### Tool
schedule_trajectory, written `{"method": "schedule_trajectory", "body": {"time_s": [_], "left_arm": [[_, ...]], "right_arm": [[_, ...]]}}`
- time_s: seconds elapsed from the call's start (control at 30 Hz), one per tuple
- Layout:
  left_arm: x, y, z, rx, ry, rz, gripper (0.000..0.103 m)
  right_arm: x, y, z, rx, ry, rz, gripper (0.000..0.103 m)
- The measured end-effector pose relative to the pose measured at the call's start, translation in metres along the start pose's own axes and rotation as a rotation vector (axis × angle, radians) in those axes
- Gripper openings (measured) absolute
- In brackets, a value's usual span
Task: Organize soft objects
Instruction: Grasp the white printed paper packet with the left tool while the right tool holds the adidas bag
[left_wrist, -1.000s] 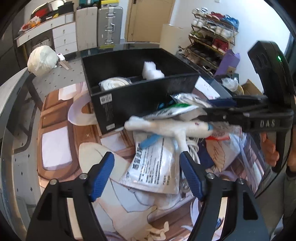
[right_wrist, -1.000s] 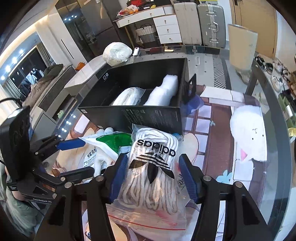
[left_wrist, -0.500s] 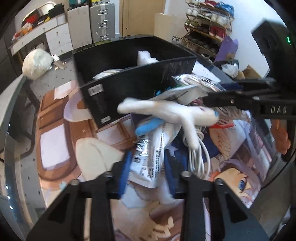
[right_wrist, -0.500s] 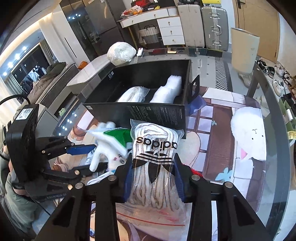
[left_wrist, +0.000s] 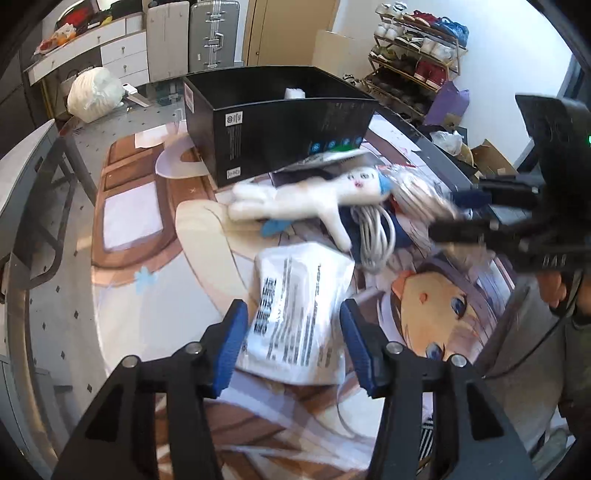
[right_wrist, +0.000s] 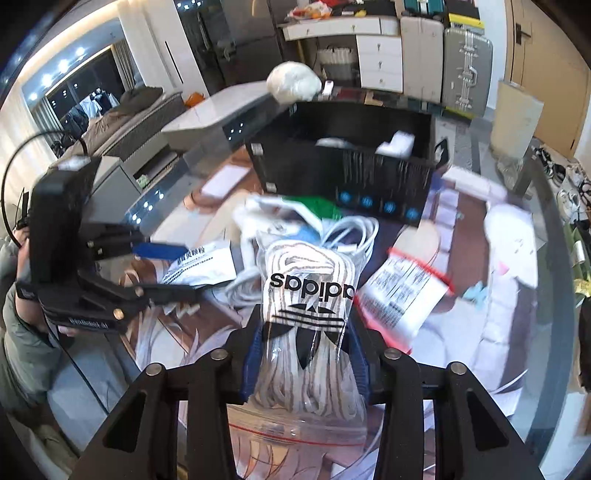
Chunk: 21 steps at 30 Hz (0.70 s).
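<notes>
**Bag of cord pinched and raised, bound for the box**

Pinched the clear zip bag of striped cord (right_wrist: 308, 295), marked with a black adidas logo, between the blue pads of the right gripper (right_wrist: 304, 354), bag raised above the clutter and short of the black open-topped box (right_wrist: 343, 162). Kept the left gripper (left_wrist: 291, 332) spread wide, its fingers flanking the white printed packet (left_wrist: 299, 295) lying flat on the printed cartoon mat (left_wrist: 443, 295); could not tell whether either pad touched it.

Judged as the carry stage for one soft item: grasp made, deposit not yet done. Called next for a forward reach over the near wall of the box, then a release into free space beside the white bundles already inside. Called also for a firm squeeze, slippery plastic being liable to slide out.

Left on the mat near the box: a white plush toy (left_wrist: 306, 195) with a blue tuft, a white coiled cable (left_wrist: 373, 229) partly under it, and a red-sealed flat bag (right_wrist: 402, 291).

Blurred much of both views through motion. Hid most of the box interior behind its walls, and cut off the bag's lower end below the pads
</notes>
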<state>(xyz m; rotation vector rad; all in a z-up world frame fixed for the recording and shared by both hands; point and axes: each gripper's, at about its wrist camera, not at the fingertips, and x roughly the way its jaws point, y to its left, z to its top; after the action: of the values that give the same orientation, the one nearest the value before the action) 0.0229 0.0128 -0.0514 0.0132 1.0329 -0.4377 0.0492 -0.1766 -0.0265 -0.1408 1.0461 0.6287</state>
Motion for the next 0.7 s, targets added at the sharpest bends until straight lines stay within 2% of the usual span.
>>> {"method": "schedule_trajectory", "body": {"time_s": [0.1, 0.23, 0.27, 0.37, 0.43, 0.47, 0.5, 0.63, 0.67, 0.7], "left_arm": [[0.013, -0.004, 0.007, 0.016, 0.023, 0.027, 0.052], [0.017, -0.015, 0.010, 0.056, 0.019, 0.081, 0.052], [0.017, -0.017, 0.011, 0.061, 0.020, 0.087, 0.052], [0.017, -0.018, 0.012, 0.067, 0.013, 0.090, 0.027], [0.015, -0.017, 0.014, 0.070, 0.013, 0.067, 0.024], [0.013, -0.016, 0.015, 0.063, 0.006, 0.075, 0.023], [0.011, -0.014, 0.015, 0.056, -0.007, 0.093, 0.023], [0.007, -0.008, 0.015, 0.054, -0.028, 0.113, 0.026], [0.008, -0.007, 0.015, 0.051, -0.027, 0.117, 0.033], [0.009, -0.006, 0.014, 0.048, -0.026, 0.119, 0.051]], "right_arm": [[0.008, -0.001, 0.000, 0.008, 0.023, -0.013, 0.054], [0.009, 0.001, 0.000, 0.004, 0.025, -0.014, 0.055], [0.010, 0.002, -0.001, -0.001, 0.030, -0.015, 0.057], [0.015, 0.004, -0.003, -0.004, 0.049, -0.013, 0.060], [0.018, 0.008, -0.004, -0.020, 0.064, -0.012, 0.056], [0.019, 0.011, -0.005, -0.034, 0.071, -0.025, 0.043], [0.020, 0.012, -0.005, -0.039, 0.072, -0.030, 0.040], [0.016, 0.013, -0.004, -0.044, 0.051, -0.030, 0.036], [0.013, 0.012, -0.003, -0.040, 0.041, -0.028, 0.036], [0.012, 0.011, -0.002, -0.037, 0.037, -0.027, 0.036]]}}
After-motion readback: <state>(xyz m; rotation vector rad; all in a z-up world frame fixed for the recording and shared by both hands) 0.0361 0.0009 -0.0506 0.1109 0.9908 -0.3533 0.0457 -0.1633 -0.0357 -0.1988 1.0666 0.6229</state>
